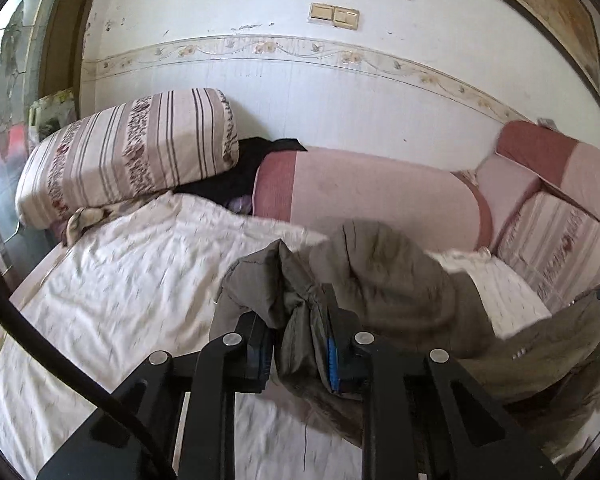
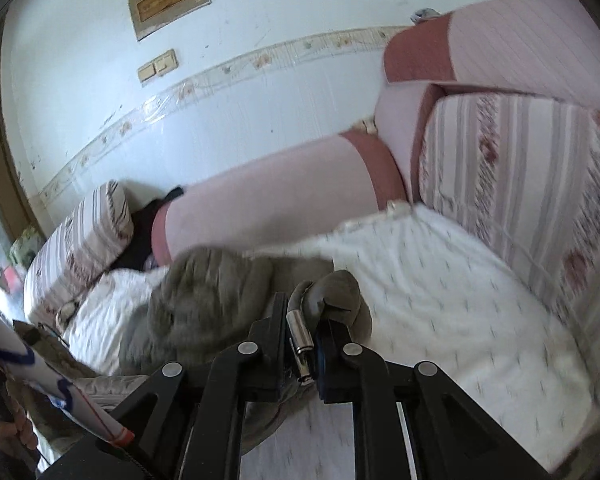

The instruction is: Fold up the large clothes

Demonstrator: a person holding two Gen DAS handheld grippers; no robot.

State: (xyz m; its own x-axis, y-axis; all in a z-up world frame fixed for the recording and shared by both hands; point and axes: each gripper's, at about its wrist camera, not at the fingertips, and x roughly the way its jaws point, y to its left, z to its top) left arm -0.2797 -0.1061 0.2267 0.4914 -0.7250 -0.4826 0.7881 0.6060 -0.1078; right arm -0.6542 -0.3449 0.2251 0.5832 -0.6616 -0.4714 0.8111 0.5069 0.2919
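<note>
Quilted white sheet (image 1: 112,300), puffy olive jacket (image 1: 396,280)

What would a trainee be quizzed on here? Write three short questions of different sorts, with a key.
1. True or false: the left claw is shut on a fold of the olive-grey jacket.
2. Multiple choice: what shows between the fingers of the right claw? A. a metal cord end with jacket fabric; B. a corner of the white sheet; C. nothing.
3. Fill in: the jacket lies over a ______ sheet on the sofa.

Key: 1 true. 2 A. 3 white (with small dark flecks).
</note>
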